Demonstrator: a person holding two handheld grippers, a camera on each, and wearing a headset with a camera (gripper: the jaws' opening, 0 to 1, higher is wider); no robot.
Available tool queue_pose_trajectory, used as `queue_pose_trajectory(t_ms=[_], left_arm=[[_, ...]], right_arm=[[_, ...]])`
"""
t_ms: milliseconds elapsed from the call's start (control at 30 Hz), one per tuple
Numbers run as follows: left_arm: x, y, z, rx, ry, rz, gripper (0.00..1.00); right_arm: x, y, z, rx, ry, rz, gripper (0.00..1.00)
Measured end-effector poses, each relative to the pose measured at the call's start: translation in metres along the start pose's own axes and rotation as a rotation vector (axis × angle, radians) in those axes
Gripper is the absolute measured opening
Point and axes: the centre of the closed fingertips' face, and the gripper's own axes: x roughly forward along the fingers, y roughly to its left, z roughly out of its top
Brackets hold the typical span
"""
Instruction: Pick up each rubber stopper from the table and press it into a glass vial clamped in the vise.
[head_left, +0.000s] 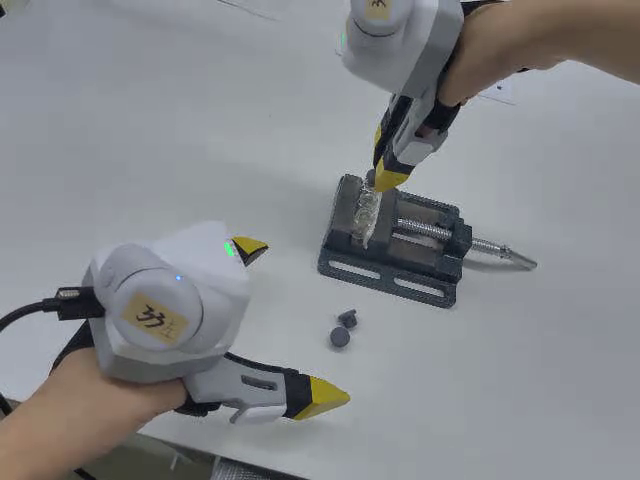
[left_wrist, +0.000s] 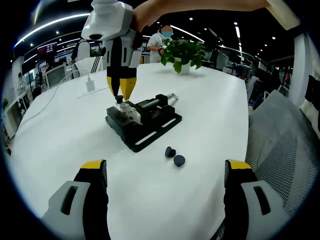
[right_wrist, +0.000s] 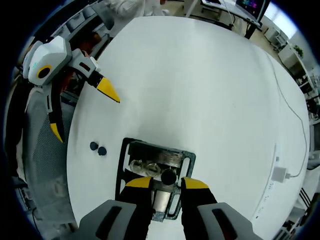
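Your left gripper hung wide open near two loose stoppers. Your right gripper met a stopper atop the clamped vial; whether it gripped, I couldn't tell.

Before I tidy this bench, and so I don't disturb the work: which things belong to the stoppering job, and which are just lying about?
Job: vise; glass vials clamped in it; rubber stopper at the tips of the right gripper; two loose rubber stoppers.
Lying about: potted plant; white charger with its cable.
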Motion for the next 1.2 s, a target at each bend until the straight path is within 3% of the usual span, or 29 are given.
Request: queue_pose_trajectory(t_ms=[300,367,433,733,1200], left_arm=[[0.0,0.006,0.002,-0.006,-0.007,0.012,0.97],[0.0,0.006,0.003,-0.005,-0.009,0.014,0.97],[0.001,0.006,0.003,-0.005,-0.01,0.017,0.97],[0.001,0.004,0.001,-0.013,-0.012,0.023,0.97],[-0.001,0.0,-0.006,-0.025,0.0,0.02,0.97]], right_arm=[[-0.017,-0.004,-0.007,-0.005,-0.041,0.001,0.18],[-0.02,0.002,-0.005,0.036,-0.071,0.016,0.14],[-0.022,0.004,-0.006,0.03,-0.075,0.016,0.13],[-0.015,0.014,0.005,0.055,-0.121,0.034,0.04],[-0.008,0.016,0.005,0.064,-0.116,0.041,0.01]])
